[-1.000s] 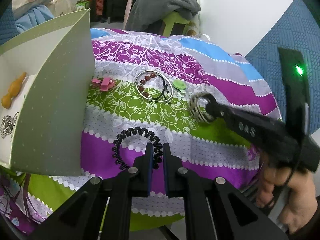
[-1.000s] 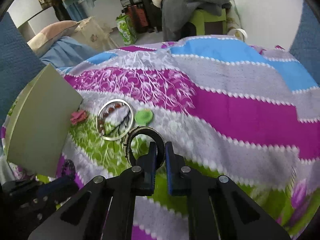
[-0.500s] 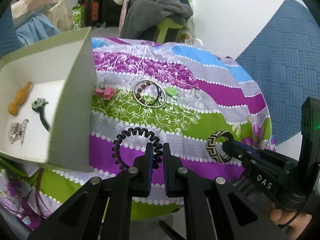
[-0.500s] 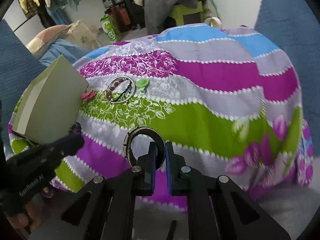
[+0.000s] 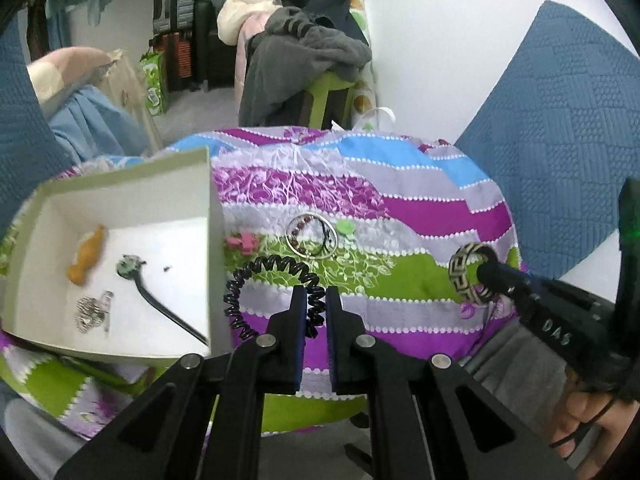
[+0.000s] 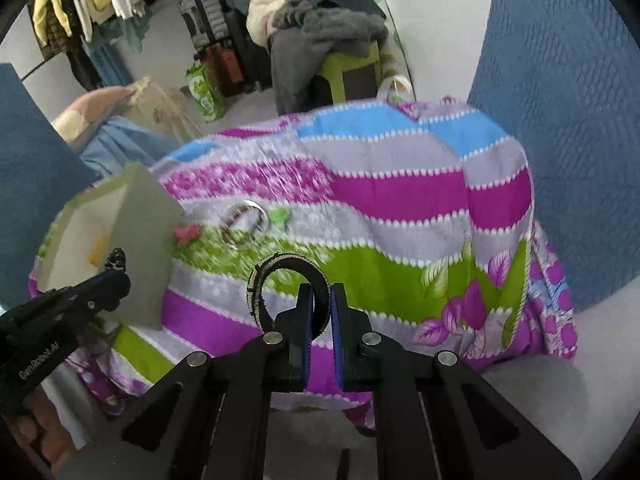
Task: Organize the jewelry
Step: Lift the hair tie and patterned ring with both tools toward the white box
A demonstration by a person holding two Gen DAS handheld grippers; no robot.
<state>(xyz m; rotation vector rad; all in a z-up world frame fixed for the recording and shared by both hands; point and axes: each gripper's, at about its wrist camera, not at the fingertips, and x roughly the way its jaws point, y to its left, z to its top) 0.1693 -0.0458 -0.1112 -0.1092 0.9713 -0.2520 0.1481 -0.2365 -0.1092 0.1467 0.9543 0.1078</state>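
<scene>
My left gripper [image 5: 317, 312] is shut on a black spiral hair tie [image 5: 264, 292], held above the table's front edge beside the white box [image 5: 120, 204]. My right gripper [image 6: 321, 312] is shut on a black-and-cream patterned bangle [image 6: 276, 280], also seen in the left wrist view [image 5: 466, 276], lifted clear of the cloth. The box holds an orange piece [image 5: 86, 260], a dark hair stick [image 5: 160, 300] and a silver piece [image 5: 90, 312]. A silver bangle with a bead bracelet [image 5: 311, 236], a pink clip [image 5: 242, 242] and a green disc [image 5: 345, 227] lie on the patterned cloth [image 5: 400, 216].
A chair piled with clothes [image 5: 304, 52] stands behind the table. Blue quilted panels [image 5: 568, 120] flank the right side. The white wall is at the back right.
Both grippers have risen and pulled back from the table, each carrying its item. The box interior now shows more fully in the left wrist view.
</scene>
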